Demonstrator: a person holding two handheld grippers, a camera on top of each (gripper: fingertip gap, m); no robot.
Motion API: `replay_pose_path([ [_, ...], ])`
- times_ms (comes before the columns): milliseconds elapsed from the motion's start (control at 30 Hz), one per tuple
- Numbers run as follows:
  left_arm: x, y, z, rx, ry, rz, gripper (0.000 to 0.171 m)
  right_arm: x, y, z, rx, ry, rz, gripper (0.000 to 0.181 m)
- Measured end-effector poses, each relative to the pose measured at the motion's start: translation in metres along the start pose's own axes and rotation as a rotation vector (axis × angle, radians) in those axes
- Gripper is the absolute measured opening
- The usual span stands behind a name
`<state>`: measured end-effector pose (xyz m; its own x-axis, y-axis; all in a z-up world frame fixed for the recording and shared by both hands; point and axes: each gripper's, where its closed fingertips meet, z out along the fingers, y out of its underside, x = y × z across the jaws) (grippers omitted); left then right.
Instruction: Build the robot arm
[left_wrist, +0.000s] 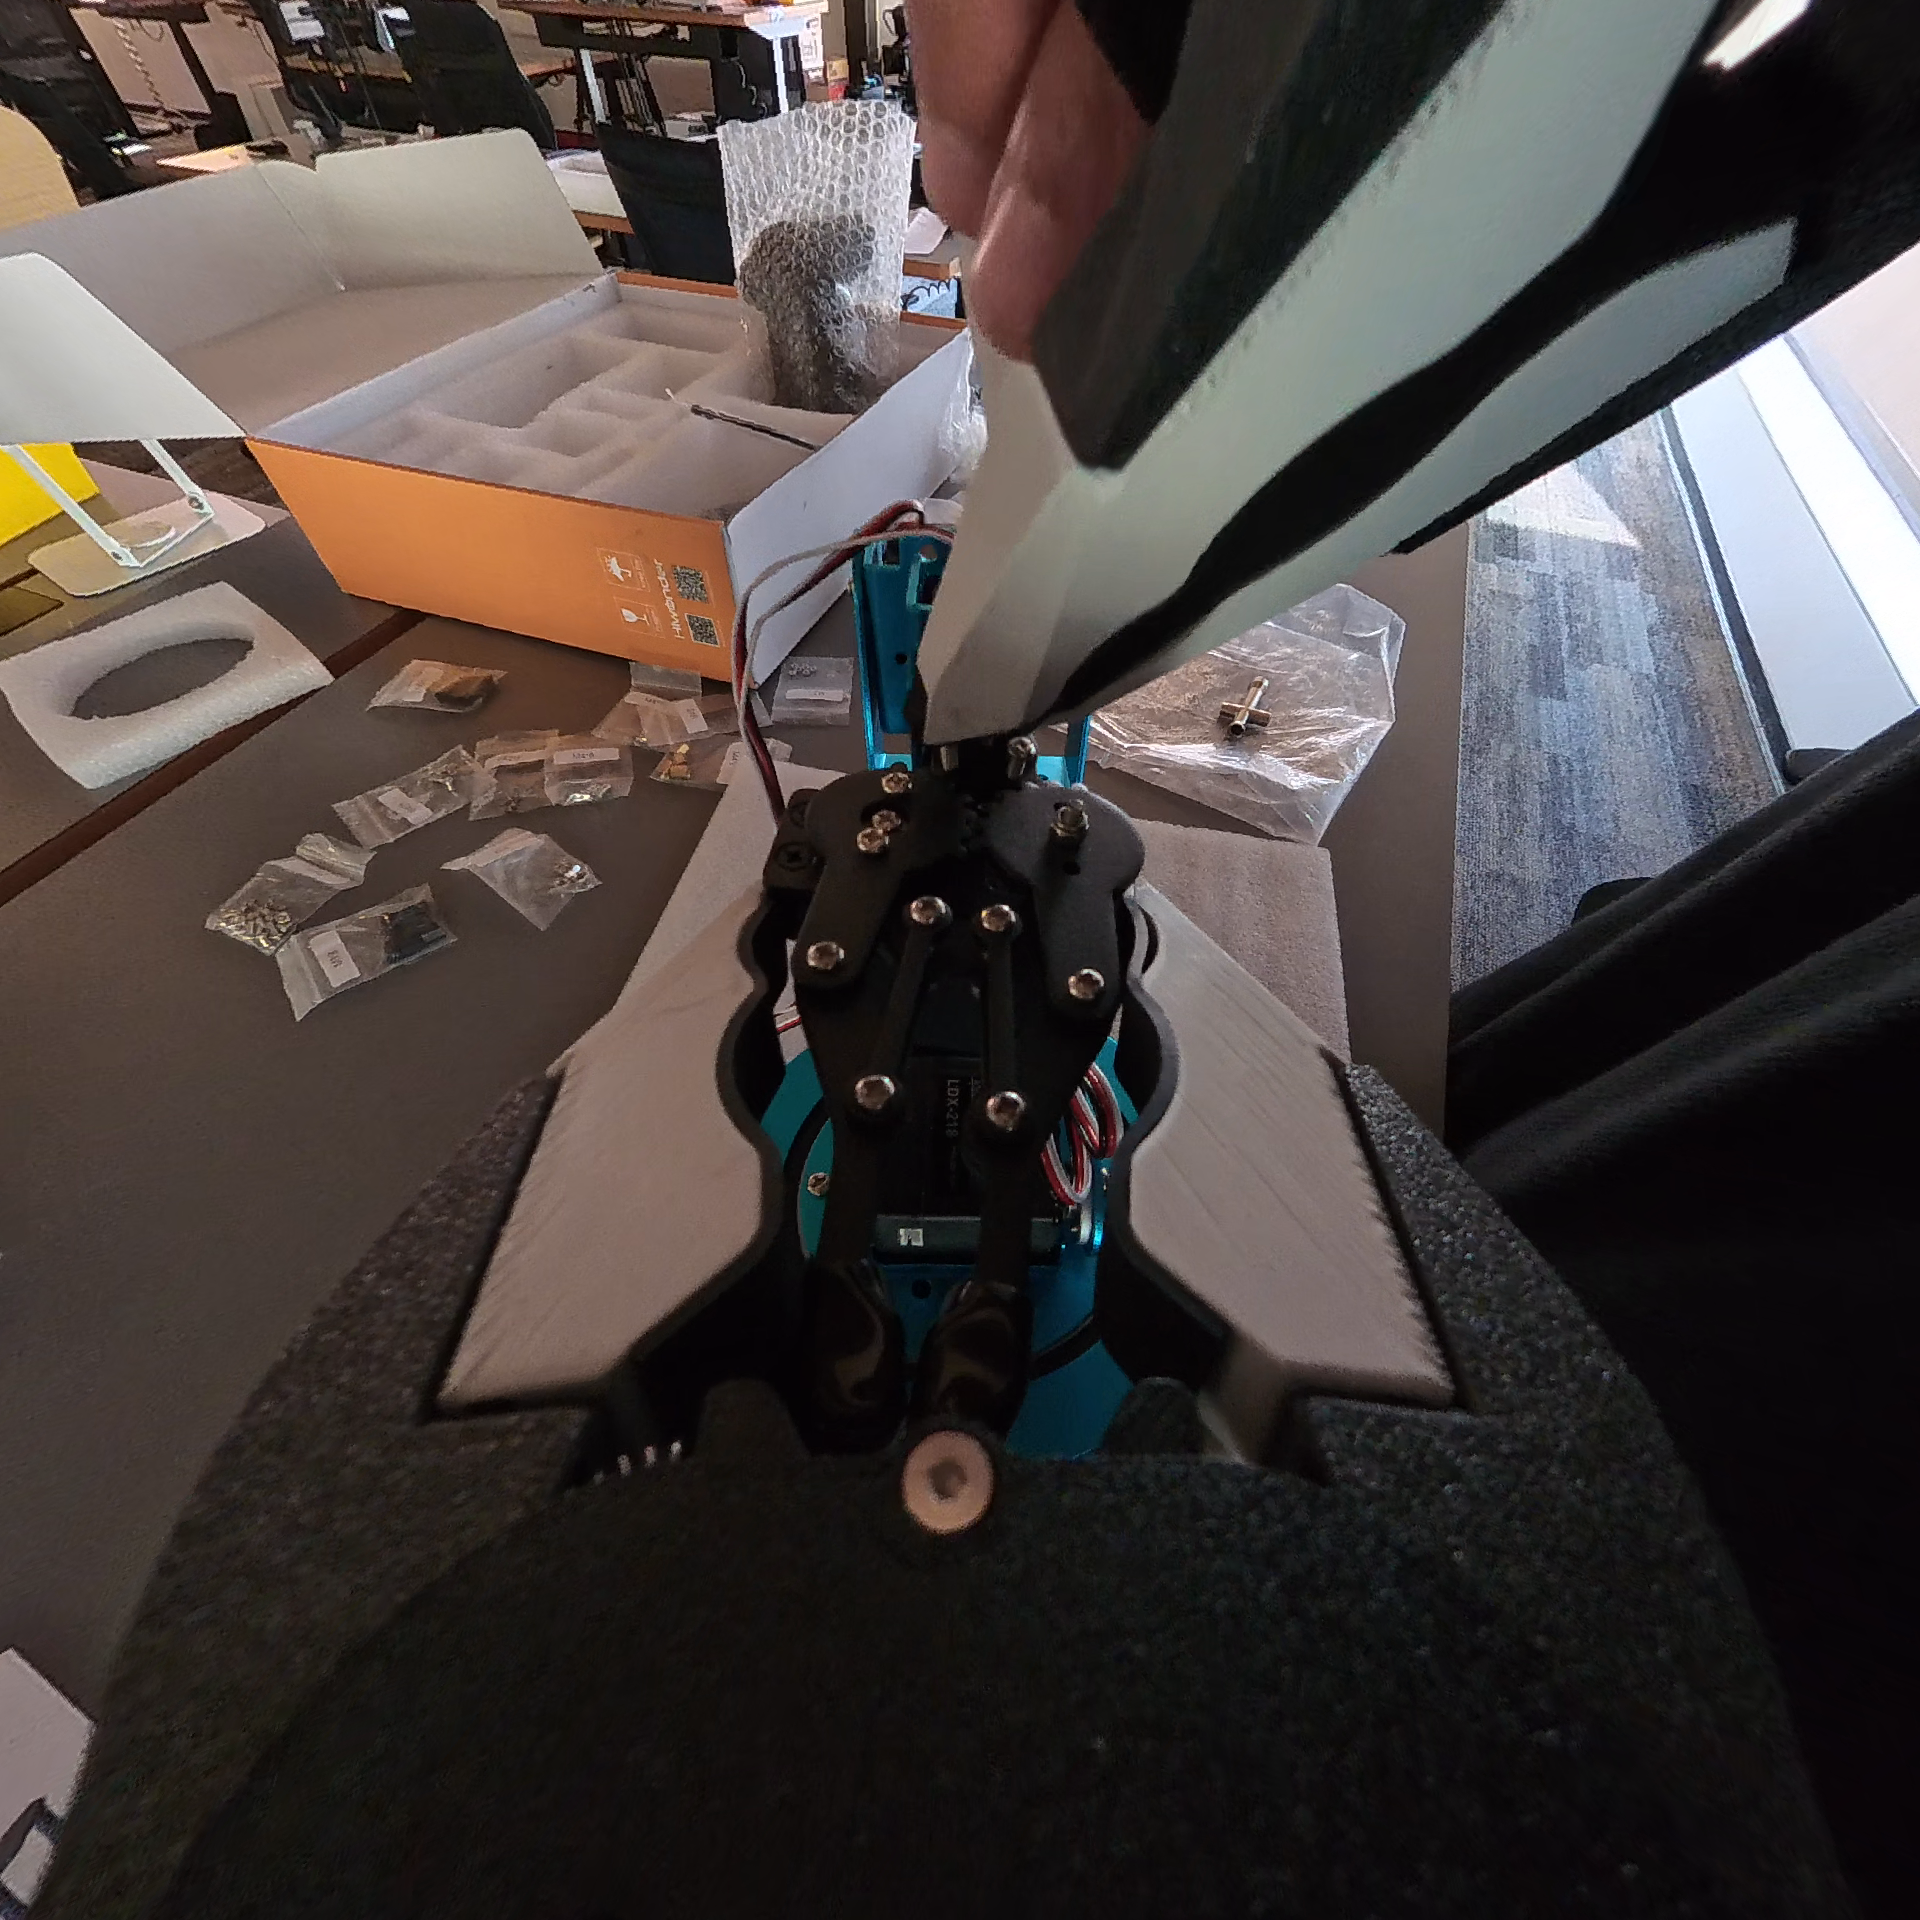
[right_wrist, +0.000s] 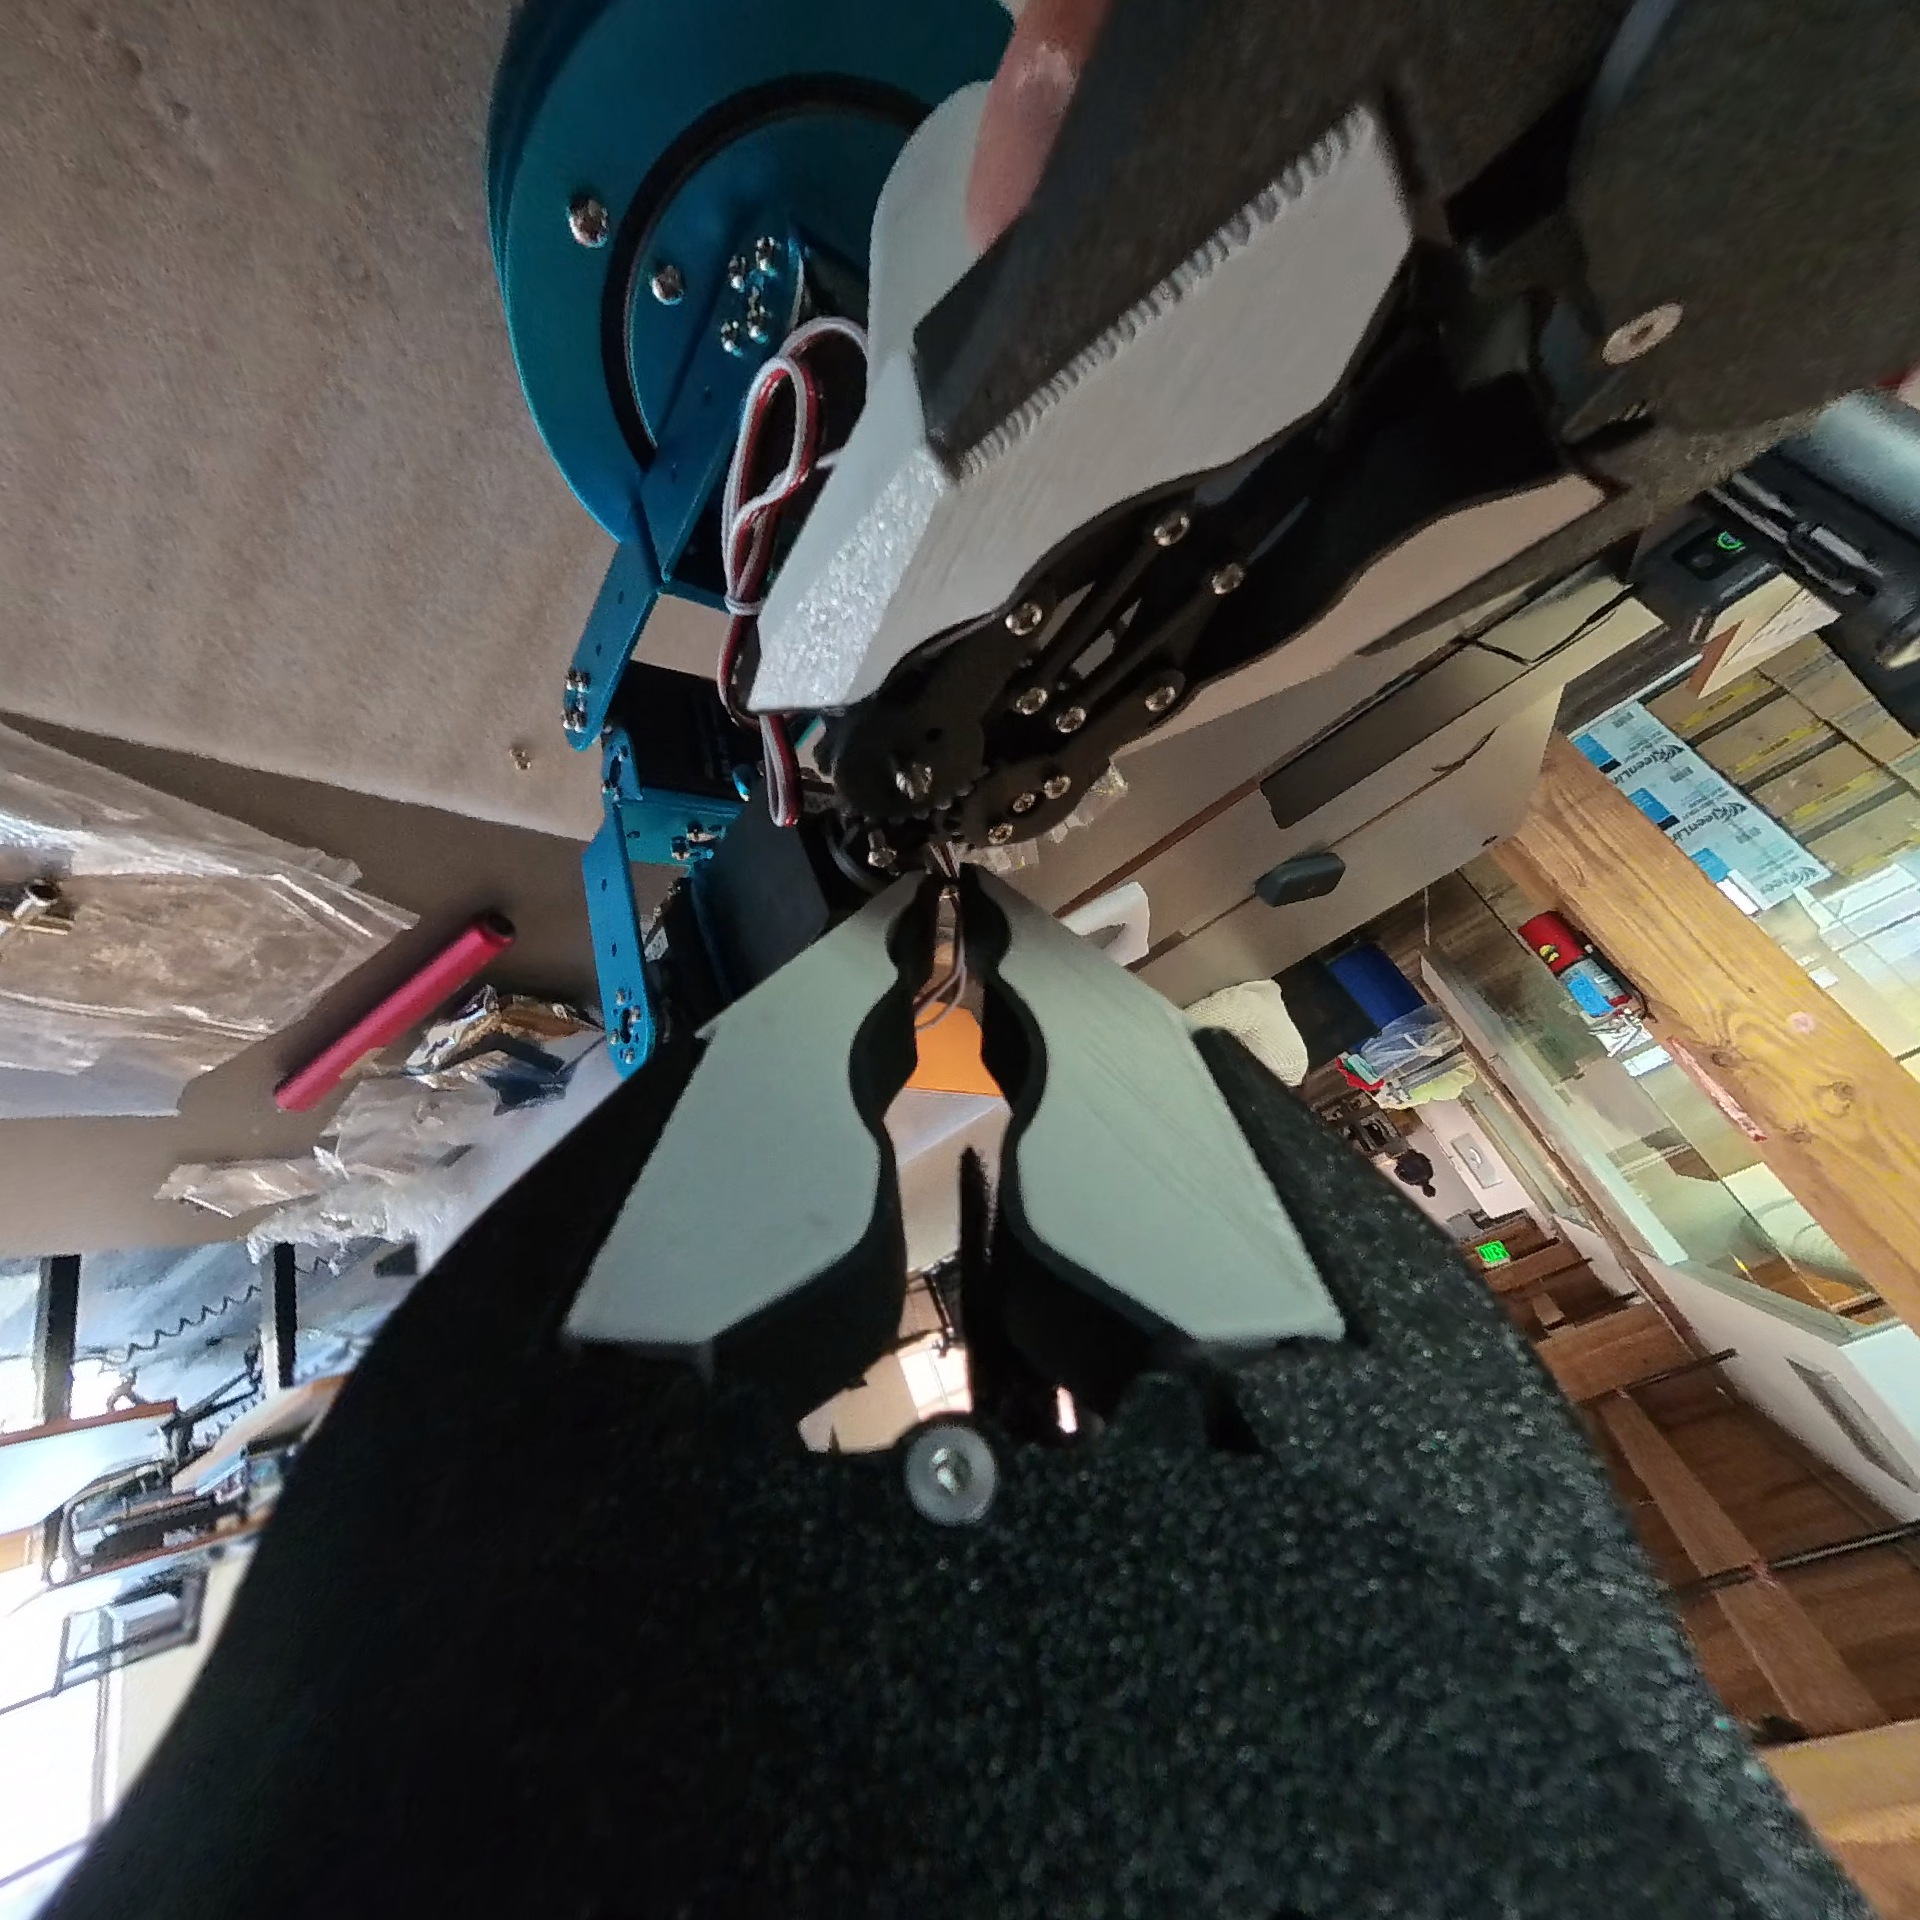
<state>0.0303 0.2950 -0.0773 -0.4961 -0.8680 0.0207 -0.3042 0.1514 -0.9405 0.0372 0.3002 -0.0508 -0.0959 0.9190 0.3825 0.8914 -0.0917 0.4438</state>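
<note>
Black linkage plates of a small robot arm's claw (left_wrist: 951, 935) are clamped between the left gripper (left_wrist: 951, 852) fingers, closed against its sides. At its geared pivot, the right gripper (right_wrist: 940, 883) tips are pinched nearly together on a small fitting (right_wrist: 943, 860) too small to identify. The kit arm's blue bracket (right_wrist: 623, 914) and round blue base (right_wrist: 582, 291) lie behind, over a foam pad (left_wrist: 1236, 883). The assembly is judged rigid, light, with fragile servo wires (right_wrist: 758, 457); the plates suit gripping. Nearby are parts bags (left_wrist: 343, 935) and an orange box (left_wrist: 488, 520) on the table (left_wrist: 208, 1195).
</note>
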Motion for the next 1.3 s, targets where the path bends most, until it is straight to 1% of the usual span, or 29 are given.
replay_pose_path([
  [200, 0.0, 0.0, 0.001, 0.005, 0.0, -0.006, 0.064, -0.002, -0.005, 0.0, -0.024, -0.019, -0.043, 0.004],
  [300, 0.0, 0.0, 0.002, 0.007, -0.001, -0.007, 0.064, -0.002, -0.004, 0.001, -0.005, -0.043, 0.019, 0.004],
  [467, 0.002, 0.0, 0.002, 0.011, 0.006, -0.002, 0.063, -0.006, -0.004, -0.001, 0.089, -0.115, 0.223, 0.005],
  [600, 0.005, 0.0, 0.003, 0.013, 0.012, 0.015, 0.063, -0.006, 0.0, -0.007, 0.153, -0.168, 0.325, 0.021],
  [767, 0.001, 0.0, 0.001, 0.018, 0.009, -0.006, 0.063, -0.01, 0.005, -0.014, 0.26, -0.2, 0.431, 0.023],
  [833, -0.001, 0.001, 0.0, 0.02, 0.011, -0.016, 0.063, -0.011, -0.001, -0.021, 0.352, -0.219, 0.482, 0.022],
  [867, -0.001, 0.001, 0.0, 0.02, 0.013, -0.016, 0.063, -0.013, -0.004, -0.025, 0.393, -0.234, 0.503, 0.025],
  [933, -0.001, 0.001, 0.0, 0.02, 0.017, -0.017, 0.064, -0.012, -0.008, -0.025, 0.433, -0.2, 0.507, 0.035],
  [1033, 0.0, 0.001, 0.001, 0.018, 0.017, -0.02, 0.063, -0.015, -0.016, -0.021, 0.448, -0.141, 0.481, 0.043],
  [1100, -0.001, 0.0, 0.001, 0.017, 0.018, -0.025, 0.064, -0.02, -0.02, -0.014, 0.446, -0.15, 0.492, 0.044],
  [1167, -0.002, 0.001, 0.001, 0.018, 0.017, -0.029, 0.063, -0.023, -0.016, -0.004, 0.411, -0.133, 0.496, 0.046],
  [1200, -0.002, 0.001, 0.001, 0.017, 0.017, -0.033, 0.063, -0.025, -0.017, -0.003, 0.416, -0.139, 0.503, 0.046],
  [1233, -0.002, 0.001, 0.001, 0.018, 0.017, -0.034, 0.063, -0.026, -0.019, -0.003, 0.434, -0.146, 0.513, 0.043],
  [1300, -0.002, 0.001, 0.001, 0.016, 0.016, -0.034, 0.063, -0.026, -0.021, -0.002, 0.458, -0.137, 0.528, 0.044],
])
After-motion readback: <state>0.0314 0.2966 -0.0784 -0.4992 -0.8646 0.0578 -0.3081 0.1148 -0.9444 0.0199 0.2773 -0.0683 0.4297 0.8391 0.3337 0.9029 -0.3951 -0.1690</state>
